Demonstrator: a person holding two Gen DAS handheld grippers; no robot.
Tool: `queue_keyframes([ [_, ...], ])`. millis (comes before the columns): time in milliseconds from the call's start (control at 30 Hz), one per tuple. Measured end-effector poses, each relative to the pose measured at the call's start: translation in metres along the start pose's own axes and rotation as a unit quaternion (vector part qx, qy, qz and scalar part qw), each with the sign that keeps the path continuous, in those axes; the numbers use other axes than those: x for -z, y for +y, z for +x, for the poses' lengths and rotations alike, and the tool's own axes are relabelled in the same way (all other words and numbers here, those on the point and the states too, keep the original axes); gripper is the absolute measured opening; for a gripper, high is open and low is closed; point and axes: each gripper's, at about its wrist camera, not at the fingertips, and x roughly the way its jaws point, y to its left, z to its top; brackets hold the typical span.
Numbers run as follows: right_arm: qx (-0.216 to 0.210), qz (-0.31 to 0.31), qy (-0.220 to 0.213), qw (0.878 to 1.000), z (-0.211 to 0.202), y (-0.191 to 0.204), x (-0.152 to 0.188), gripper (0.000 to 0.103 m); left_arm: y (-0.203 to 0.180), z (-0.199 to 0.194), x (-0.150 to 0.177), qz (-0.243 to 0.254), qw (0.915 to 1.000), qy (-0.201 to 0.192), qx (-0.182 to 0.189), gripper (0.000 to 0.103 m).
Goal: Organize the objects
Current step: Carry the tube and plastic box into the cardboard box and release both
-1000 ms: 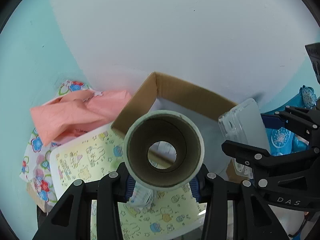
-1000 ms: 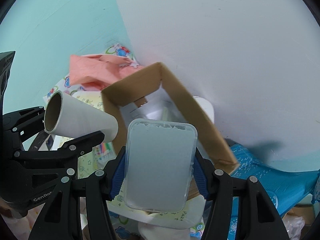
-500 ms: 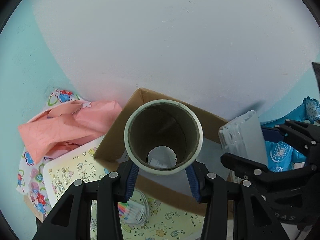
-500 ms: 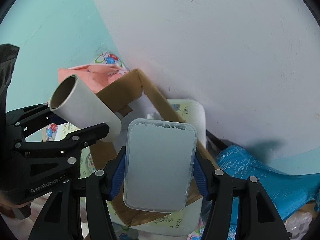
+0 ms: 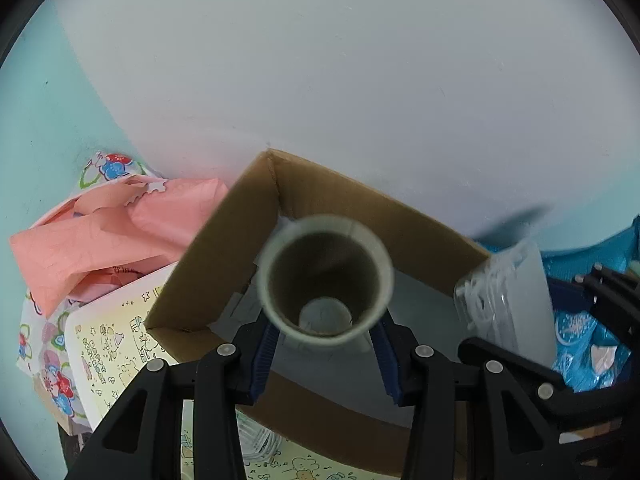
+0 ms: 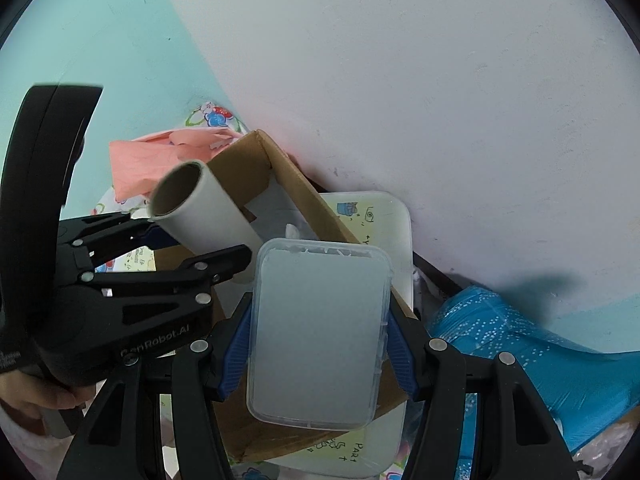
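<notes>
A white paper roll with a brown cardboard core (image 5: 325, 268) stands between the fingers of my left gripper (image 5: 324, 354). It hangs over the open cardboard box (image 5: 224, 256) by the wall. The left jaws are opening; the roll looks blurred while the fingers are sharp, and the blue pads (image 5: 262, 360) stand slightly off it. In the right wrist view the roll (image 6: 204, 212) tilts down into the box (image 6: 304, 200). My right gripper (image 6: 320, 340) is shut on a frosted clear plastic case (image 6: 320, 320), held over the box's right wall.
A crumpled pink paper bag (image 5: 104, 232) and a flowered cloth lie left of the box. Beneath it is a white tray with yellow cartoon print (image 5: 112, 344). A blue dotted bag (image 6: 520, 340) sits to the right. A white and teal wall rises right behind.
Both grippers have moved forward and down toward the box, which is now under the roll. The roll has sunk lower between the left fingers and turned blurred. The case stays gripped.
</notes>
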Motion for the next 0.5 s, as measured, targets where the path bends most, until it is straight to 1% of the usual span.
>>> queue_keyframes([
  [33,-0.001,0.002,0.001,1.000,0.001,0.000,0.000,0.063,0.001,-0.001,-0.001,-0.002,1.0000,0.000,-0.003,0.056],
  [67,-0.002,0.004,0.001,1.000,0.001,0.000,0.000,0.063,0.002,-0.002,-0.002,-0.004,0.9999,-0.002,-0.009,0.067],
  [167,-0.004,0.016,0.002,1.000,0.001,-0.001,0.002,0.062,0.007,-0.010,-0.001,-0.008,0.9999,-0.006,-0.011,0.079],
  [333,-0.001,0.024,0.004,1.000,0.002,0.001,0.004,0.062,0.020,-0.027,0.002,-0.025,0.9993,-0.012,-0.023,0.089],
  [400,0.002,0.024,0.008,1.000,0.006,-0.001,-0.001,0.062,0.025,-0.031,0.006,-0.026,0.9989,-0.017,-0.035,0.091],
  [500,0.007,0.019,0.016,1.000,0.013,0.006,-0.003,0.062,0.031,-0.036,0.012,-0.020,0.9981,-0.022,-0.055,0.095],
])
